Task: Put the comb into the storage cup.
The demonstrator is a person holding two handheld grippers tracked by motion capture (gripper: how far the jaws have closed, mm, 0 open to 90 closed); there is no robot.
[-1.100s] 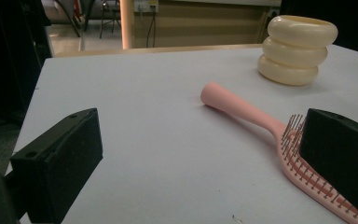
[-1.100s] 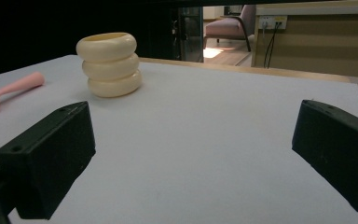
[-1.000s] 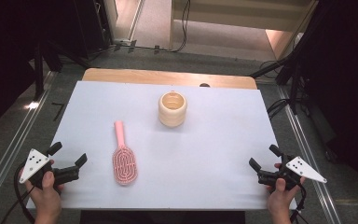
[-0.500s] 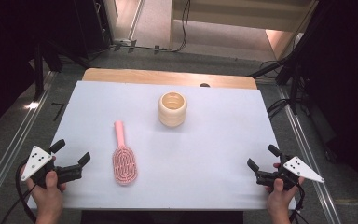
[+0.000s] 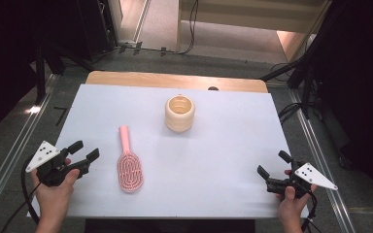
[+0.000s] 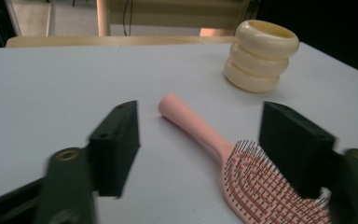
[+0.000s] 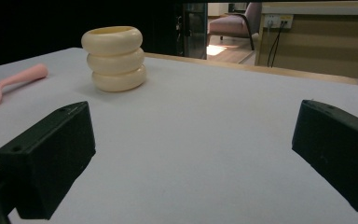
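My left gripper (image 5: 83, 154) sits at the near left corner of the table (image 5: 223, 145), held in my left hand (image 5: 53, 187). Its jaws have just been closing in from their widest, yet they stand apart with nothing between them and press on nothing. In the left gripper view the brush (image 6: 242, 168) lies just past them on the white top, its bristled head close to the right-hand jaw but not touching it, its handle running away toward the middle of the table.

My right gripper (image 5: 271, 168) rests at the near right corner in my right hand (image 5: 291, 204), jaws spread wide over bare table. Nothing is caught in them.

A little farther out, seen from above, the brush lies flat and bristles up, left of the table's middle, just beside my left gripper. Its oval head is the near end and its pink handle points away from me, tilted slightly left. It is well apart from my right gripper.

Beyond the brush, toward the far edge and near the centre line, the cup (image 5: 179, 113) stands upright, a cream thing shaped like three stacked rings, mouth open at the top. It is clear of the brush handle. Behind it a strip of bare wood shows at the table's far edge.
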